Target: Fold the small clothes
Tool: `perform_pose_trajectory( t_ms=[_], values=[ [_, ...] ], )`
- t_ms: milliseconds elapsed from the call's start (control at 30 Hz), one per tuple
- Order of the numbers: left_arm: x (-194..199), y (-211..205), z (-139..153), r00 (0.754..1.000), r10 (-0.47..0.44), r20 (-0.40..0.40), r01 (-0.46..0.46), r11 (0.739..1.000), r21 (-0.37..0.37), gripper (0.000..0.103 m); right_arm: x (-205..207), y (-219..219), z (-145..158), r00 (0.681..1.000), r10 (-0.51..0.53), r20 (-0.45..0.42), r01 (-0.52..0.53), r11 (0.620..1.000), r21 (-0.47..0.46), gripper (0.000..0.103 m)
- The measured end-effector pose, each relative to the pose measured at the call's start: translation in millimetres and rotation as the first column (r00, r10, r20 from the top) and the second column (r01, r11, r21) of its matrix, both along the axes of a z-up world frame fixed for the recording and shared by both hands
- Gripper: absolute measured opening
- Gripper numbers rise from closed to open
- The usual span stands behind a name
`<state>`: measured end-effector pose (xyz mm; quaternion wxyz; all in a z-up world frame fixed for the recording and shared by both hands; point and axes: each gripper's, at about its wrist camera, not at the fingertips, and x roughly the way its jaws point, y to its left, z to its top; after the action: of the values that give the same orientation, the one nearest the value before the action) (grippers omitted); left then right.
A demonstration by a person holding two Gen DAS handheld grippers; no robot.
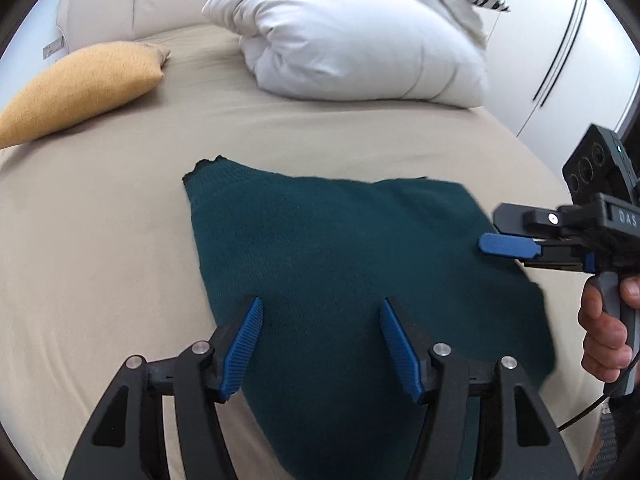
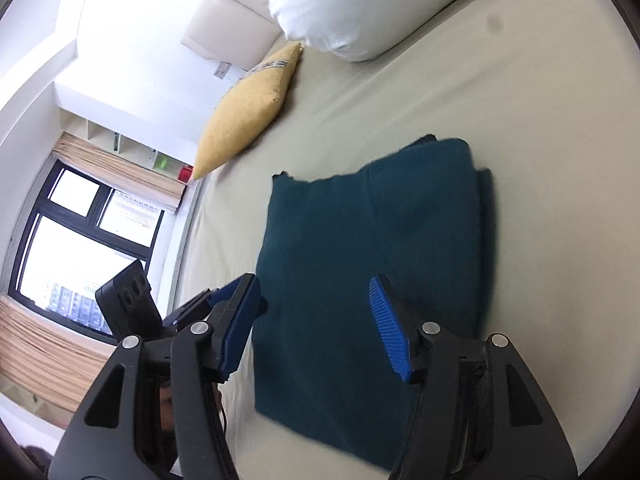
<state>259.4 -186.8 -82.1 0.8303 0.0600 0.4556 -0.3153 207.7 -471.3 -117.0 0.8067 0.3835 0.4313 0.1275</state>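
The left gripper (image 1: 322,344) and right gripper (image 2: 314,328) both hang wide open, holding nothing, just above the teal sweater (image 1: 340,264). The sweater lies partly folded on the bed (image 1: 100,240), near the yellow pillow (image 1: 80,88). I think one more fold comes next, so pinch an edge

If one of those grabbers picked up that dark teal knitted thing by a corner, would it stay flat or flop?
The teal knit garment would probably flop: it lies limp, following the bed sheet. Its folded layers, visible at the right edge in the right wrist view, would likely slide apart. The fuzzy knit probably grips the ribbed pads well.
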Motion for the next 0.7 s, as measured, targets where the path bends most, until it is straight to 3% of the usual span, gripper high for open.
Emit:
perform_pose_trajectory(
  t_ms=[133,200,367,533,700],
  values=[
    [0,-8,-6,0.999,-0.002,0.04,0.0,0.999,0.045,0.067,31,-9,-24,0.998,-0.043,-0.051,0.043,0.999,-0.004,0.054],
    [3,-10,-9,0.999,-0.001,0.043,-0.001,0.999,0.05,0.068,35,-24,-31,0.995,-0.088,-0.037,0.09,0.994,0.068,0.053],
    [3,-9,-12,0.999,0.007,0.041,-0.009,0.999,0.043,0.069,26,-54,-41,0.985,-0.173,-0.011,0.173,0.974,0.146,0.048],
    [2,-10,-12,0.999,0.014,0.043,-0.016,0.999,0.045,0.069,-10,-87,-35,0.946,-0.325,-0.019,0.325,0.943,0.072,0.052],
    [1,-11,-12,0.999,0.018,0.051,-0.02,0.999,0.046,0.069,-44,-74,-9,0.966,-0.225,0.124,0.209,0.969,0.132,0.052]
  ],
)
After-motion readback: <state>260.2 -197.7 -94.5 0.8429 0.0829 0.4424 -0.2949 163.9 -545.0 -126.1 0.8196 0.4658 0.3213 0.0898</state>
